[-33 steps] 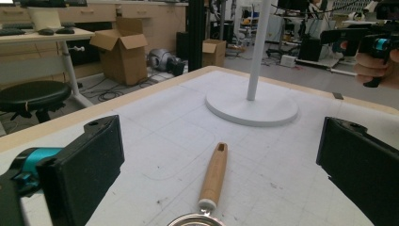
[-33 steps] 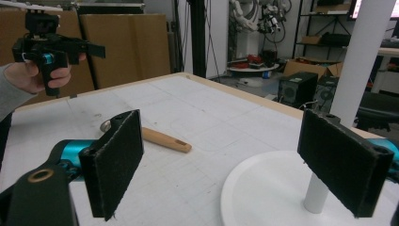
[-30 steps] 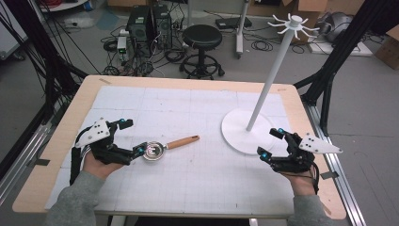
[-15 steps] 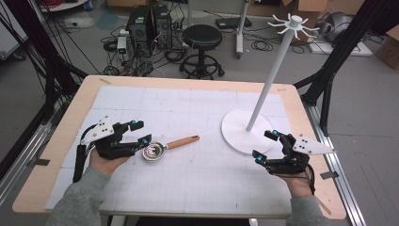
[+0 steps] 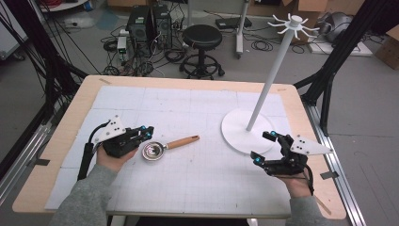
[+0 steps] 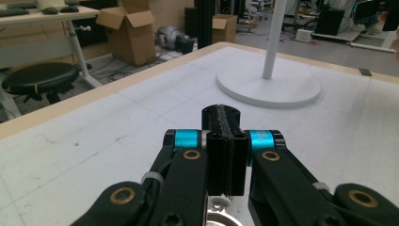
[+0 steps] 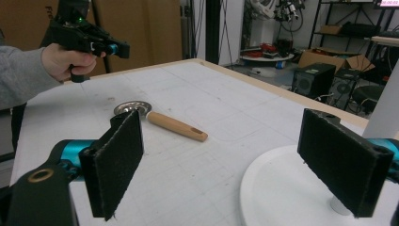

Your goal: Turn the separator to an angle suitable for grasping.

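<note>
One round metal strainer [image 5: 153, 151] with tapered wooden handle lies on gridded table [image 5: 197, 188].

Table [image 5: 70, 122] with strainer [image 5: 162, 148], stand [image 5: 244, 136]

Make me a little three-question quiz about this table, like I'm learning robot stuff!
1. True or false: the left claw is shut.
2. What is the handle of the small metal strainer made of? A) wood B) rubber C) glass
3. Fill in: the right claw is beside the round base of the white ____.

Key: 1 true; 2 A; 3 stand.
</note>
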`<state>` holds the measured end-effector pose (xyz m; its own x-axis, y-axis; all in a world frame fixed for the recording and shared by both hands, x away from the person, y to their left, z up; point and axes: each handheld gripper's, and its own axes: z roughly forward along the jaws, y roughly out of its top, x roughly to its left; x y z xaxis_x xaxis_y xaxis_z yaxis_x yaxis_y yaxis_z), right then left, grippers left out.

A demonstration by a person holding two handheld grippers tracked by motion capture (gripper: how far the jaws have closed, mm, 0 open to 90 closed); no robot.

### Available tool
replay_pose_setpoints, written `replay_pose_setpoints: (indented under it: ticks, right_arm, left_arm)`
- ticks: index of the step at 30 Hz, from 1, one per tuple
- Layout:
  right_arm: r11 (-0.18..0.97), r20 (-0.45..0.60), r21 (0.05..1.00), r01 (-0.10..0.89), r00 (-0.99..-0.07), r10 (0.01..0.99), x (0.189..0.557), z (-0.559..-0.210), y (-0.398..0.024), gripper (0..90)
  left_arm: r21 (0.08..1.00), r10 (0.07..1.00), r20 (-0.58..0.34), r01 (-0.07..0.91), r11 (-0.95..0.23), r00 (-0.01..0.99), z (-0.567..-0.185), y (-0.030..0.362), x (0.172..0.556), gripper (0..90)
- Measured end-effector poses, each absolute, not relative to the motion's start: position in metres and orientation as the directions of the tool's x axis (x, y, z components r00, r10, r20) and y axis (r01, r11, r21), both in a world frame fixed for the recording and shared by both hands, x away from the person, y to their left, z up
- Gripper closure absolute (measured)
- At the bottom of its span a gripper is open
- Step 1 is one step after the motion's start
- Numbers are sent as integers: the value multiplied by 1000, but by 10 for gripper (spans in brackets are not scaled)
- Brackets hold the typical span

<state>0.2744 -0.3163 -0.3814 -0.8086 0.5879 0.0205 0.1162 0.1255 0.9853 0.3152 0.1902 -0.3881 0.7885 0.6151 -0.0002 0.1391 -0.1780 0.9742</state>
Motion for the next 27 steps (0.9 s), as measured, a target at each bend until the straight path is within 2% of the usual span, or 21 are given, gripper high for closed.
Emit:
replay_pose_setpoints:
  ticks: [16, 25, 27]
  right_arm:
    - [140, 18, 983, 122, -814, 581, 274, -382, -314, 141]
    - [140, 21, 982, 124, -817, 576, 274, -383, -314, 142]
    - [138, 30, 982, 132, -819, 573, 275, -384, -314, 141]
  left_arm:
    - [942, 610, -38, 232, -242, 791, -401, 171, 342, 897]
    - [904, 599, -76, 308, -295, 797, -410, 145, 363, 897]
    - [909, 586, -67, 292, -298, 808, -410, 139, 365, 897]
